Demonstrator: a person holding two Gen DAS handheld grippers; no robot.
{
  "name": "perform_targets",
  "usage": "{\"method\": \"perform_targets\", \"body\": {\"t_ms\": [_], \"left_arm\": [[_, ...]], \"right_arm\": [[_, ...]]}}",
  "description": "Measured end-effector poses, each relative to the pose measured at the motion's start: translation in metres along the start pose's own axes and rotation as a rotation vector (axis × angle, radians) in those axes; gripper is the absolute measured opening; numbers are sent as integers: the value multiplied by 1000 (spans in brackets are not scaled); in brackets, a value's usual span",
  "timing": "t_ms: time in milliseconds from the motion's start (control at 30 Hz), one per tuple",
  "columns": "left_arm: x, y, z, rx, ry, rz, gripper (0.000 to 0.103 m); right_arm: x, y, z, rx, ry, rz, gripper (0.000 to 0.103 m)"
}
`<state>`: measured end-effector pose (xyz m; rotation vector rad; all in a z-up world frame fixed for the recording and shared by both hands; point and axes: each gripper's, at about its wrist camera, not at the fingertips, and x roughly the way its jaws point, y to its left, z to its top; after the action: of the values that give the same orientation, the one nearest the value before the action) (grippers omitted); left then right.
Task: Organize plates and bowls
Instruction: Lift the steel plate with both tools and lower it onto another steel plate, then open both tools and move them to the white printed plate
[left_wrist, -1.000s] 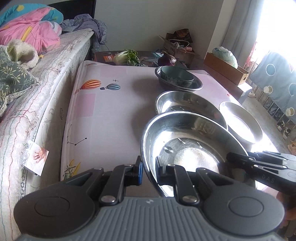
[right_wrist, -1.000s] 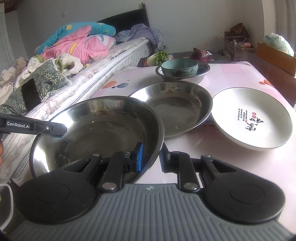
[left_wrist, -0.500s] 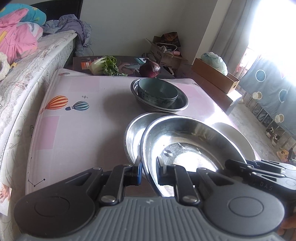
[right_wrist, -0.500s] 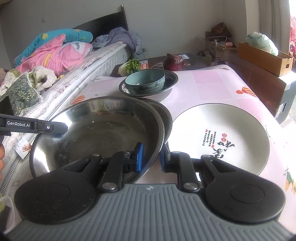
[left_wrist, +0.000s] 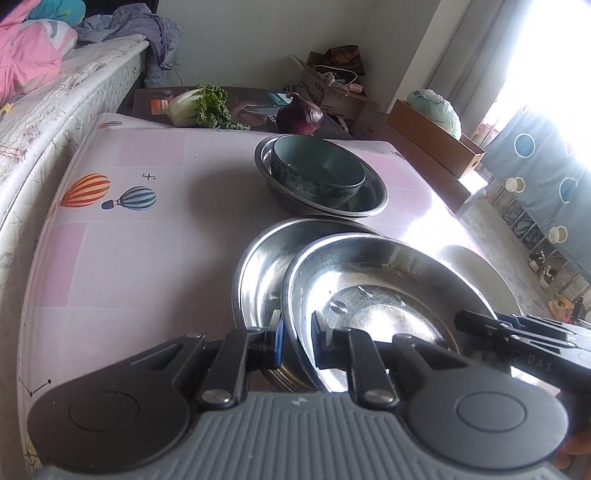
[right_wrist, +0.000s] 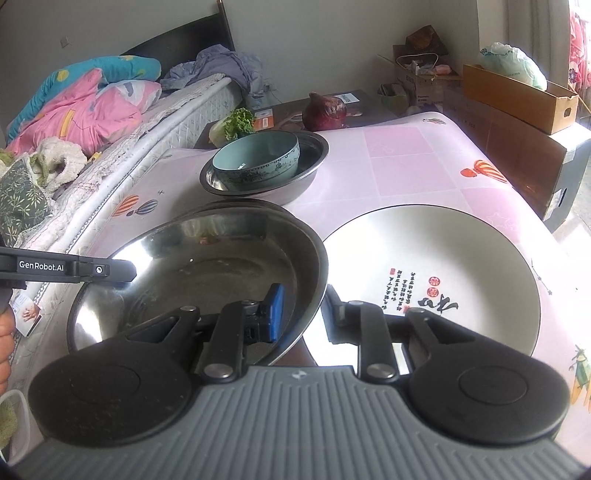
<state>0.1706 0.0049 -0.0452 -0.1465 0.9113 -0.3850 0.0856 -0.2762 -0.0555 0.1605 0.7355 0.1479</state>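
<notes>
Now steel bowl (left_wrist: 369, 295) over second bowl (left_wrist: 258, 266)

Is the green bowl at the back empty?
Empty as far as visible: the green bowl shows a bare inside, and it sits inside a steel basin.

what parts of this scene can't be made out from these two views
- Lower steel plate: mostly covered by the held steel plate in both wrist views; whether they touch is unclear.
- White plate: near rim hidden behind the right gripper; washed out by glare in the left wrist view.
- Steel bowl: floor hidden by the teal bowl.
</notes>
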Motion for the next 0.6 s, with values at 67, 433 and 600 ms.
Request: {"method": "perform_targets", "body": {"t_ms": [67,433,600], "left_arm": [[2,3,-1,-12,8,-3,15],[-16,9,-3,-13,-32,13,37],[-27,6,-6,-8,-49,16,48]], "right_arm": [[2,1,1,-4,-3,1,27],[1,5,5,-15,-35,-44,51],[-10,1,2,2,-55,-37,55]]}}
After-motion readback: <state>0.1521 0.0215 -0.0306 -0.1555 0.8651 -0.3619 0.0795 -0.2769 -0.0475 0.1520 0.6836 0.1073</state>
